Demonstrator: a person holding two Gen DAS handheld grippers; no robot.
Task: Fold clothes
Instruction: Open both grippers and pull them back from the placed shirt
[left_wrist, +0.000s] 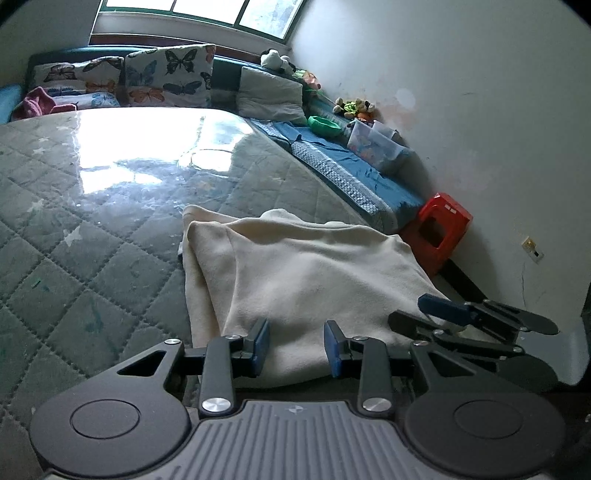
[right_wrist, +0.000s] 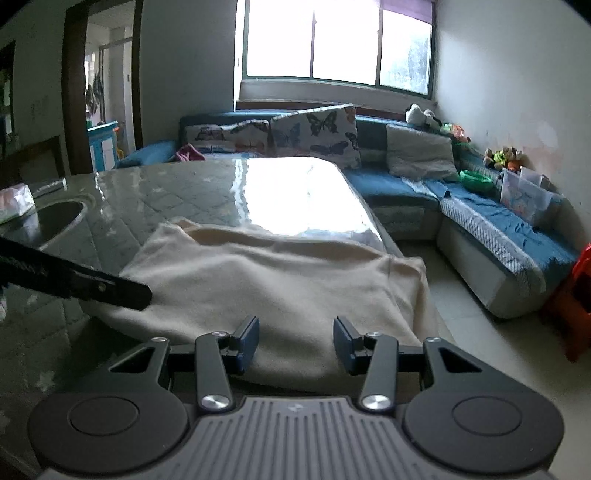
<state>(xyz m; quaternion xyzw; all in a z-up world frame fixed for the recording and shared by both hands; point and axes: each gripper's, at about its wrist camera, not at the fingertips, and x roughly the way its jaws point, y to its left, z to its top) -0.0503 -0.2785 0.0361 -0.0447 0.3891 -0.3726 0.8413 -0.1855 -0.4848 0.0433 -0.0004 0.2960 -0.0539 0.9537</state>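
Both tongs gape over a folded cream fleece garment (left_wrist: 295, 266) at the table's near edge.

Left gripper (left_wrist: 295, 347) and right gripper (right_wrist: 295, 341) hang with blue pads apart, gripping nothing; the garment lies on the quilted grey table cover under glossy clear plastic (left_wrist: 92, 221); a blue corner sofa (right_wrist: 498, 221) stands beyond.

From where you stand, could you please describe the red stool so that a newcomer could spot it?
Follow the blue sofa along the white wall to its near end. The stool stands there on the floor, the only red thing, with a square hole in its side.
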